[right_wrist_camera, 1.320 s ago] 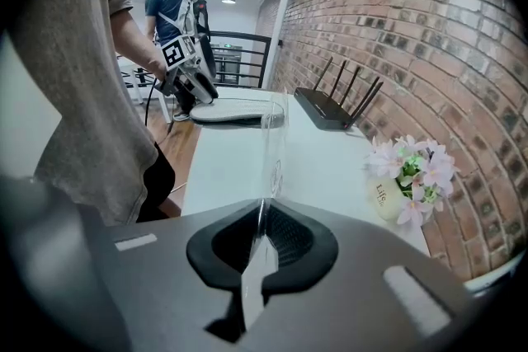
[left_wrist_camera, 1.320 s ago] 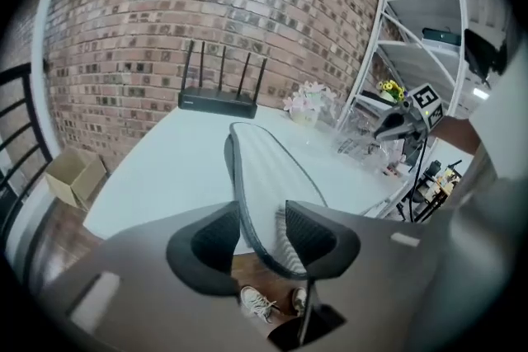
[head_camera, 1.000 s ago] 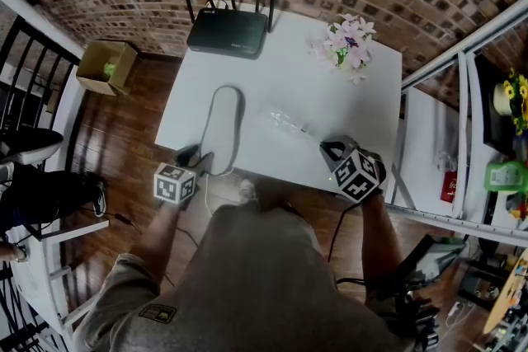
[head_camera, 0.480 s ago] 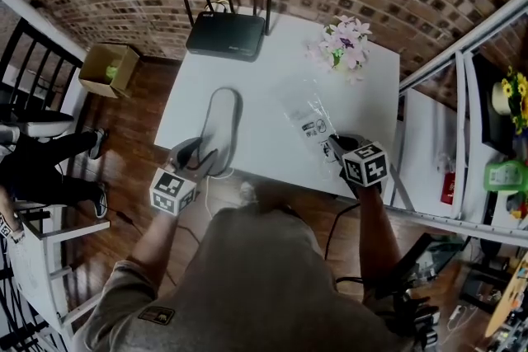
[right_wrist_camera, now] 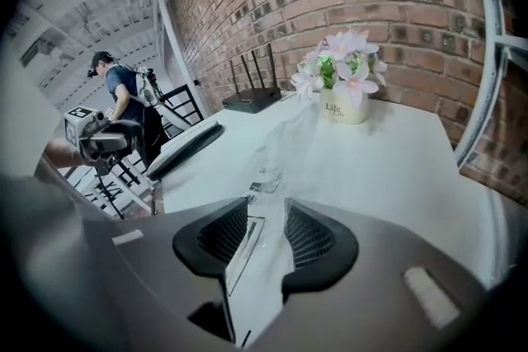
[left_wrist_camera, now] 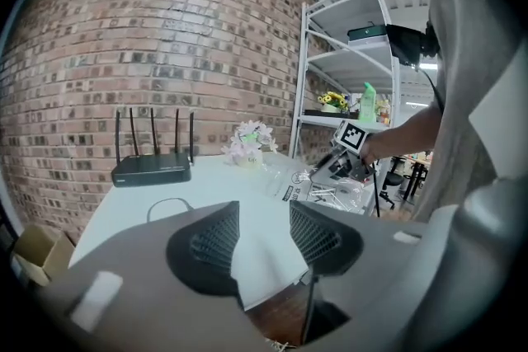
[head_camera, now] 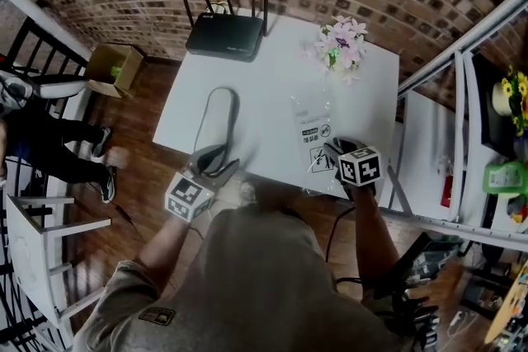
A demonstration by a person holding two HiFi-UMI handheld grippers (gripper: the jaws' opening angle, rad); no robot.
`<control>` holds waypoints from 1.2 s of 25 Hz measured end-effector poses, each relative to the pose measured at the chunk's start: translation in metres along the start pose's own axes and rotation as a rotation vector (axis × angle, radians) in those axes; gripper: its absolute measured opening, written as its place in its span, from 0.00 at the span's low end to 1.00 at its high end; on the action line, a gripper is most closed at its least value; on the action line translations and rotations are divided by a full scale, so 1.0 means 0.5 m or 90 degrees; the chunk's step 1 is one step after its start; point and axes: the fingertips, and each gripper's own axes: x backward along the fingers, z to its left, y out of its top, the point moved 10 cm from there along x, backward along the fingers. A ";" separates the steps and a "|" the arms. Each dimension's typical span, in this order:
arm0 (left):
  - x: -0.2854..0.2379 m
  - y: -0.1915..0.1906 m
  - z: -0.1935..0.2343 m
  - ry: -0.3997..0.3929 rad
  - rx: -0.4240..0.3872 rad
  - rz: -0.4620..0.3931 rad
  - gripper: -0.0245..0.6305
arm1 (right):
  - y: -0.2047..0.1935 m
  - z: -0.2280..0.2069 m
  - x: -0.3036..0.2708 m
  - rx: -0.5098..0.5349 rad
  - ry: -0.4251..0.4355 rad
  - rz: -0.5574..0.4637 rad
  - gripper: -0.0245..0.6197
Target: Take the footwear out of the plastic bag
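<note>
A pale grey slipper (head_camera: pixel 221 115) lies lengthwise on the white table (head_camera: pixel 272 86), out of the bag. The clear plastic bag (head_camera: pixel 314 130) with black print lies flat to its right. My left gripper (head_camera: pixel 216 162) stands open at the table's near edge, just short of the slipper's near end, with nothing between its fingers. My right gripper (head_camera: pixel 334 151) is at the bag's near end. Its jaws are opening, and the bag's film (right_wrist_camera: pixel 276 152) runs loosely between them. The right gripper view also shows the slipper (right_wrist_camera: pixel 183 146) and the left gripper (right_wrist_camera: pixel 107 140).
A black router (head_camera: pixel 226 35) with antennas sits at the table's far edge, a small pot of pink flowers (head_camera: pixel 342 45) at the far right corner. A metal shelf rack (head_camera: pixel 462 119) stands right of the table. A cardboard box (head_camera: pixel 111 66) and a person (head_camera: pixel 49 136) are on the floor to the left.
The bag went from a crumpled heap to lying flat, drawn toward the near edge by the right gripper, whose jaws have parted. The left gripper moved right, toward the slipper's near end.
</note>
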 end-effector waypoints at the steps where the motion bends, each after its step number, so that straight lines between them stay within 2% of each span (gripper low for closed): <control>1: -0.004 0.001 -0.007 -0.003 0.000 -0.001 0.32 | -0.005 0.003 -0.004 0.003 0.006 0.005 0.29; 9: -0.029 0.002 -0.051 -0.012 -0.002 0.021 0.32 | -0.034 0.026 -0.027 0.042 0.042 0.031 0.35; 15: -0.027 0.014 -0.090 -0.013 -0.014 0.018 0.32 | -0.034 0.051 -0.054 0.054 0.047 0.025 0.36; 19: -0.012 0.017 -0.112 -0.008 -0.013 0.015 0.32 | -0.041 0.056 -0.049 0.065 0.037 0.014 0.42; 23: -0.003 0.022 -0.134 0.002 -0.004 0.009 0.32 | -0.053 0.045 -0.017 0.065 0.015 -0.013 0.44; 26: 0.005 0.016 -0.152 0.012 0.012 0.000 0.32 | -0.063 0.046 0.016 0.072 0.003 -0.034 0.44; 30: 0.012 0.006 -0.173 0.008 0.023 -0.012 0.30 | -0.079 0.076 0.059 0.089 -0.004 -0.062 0.38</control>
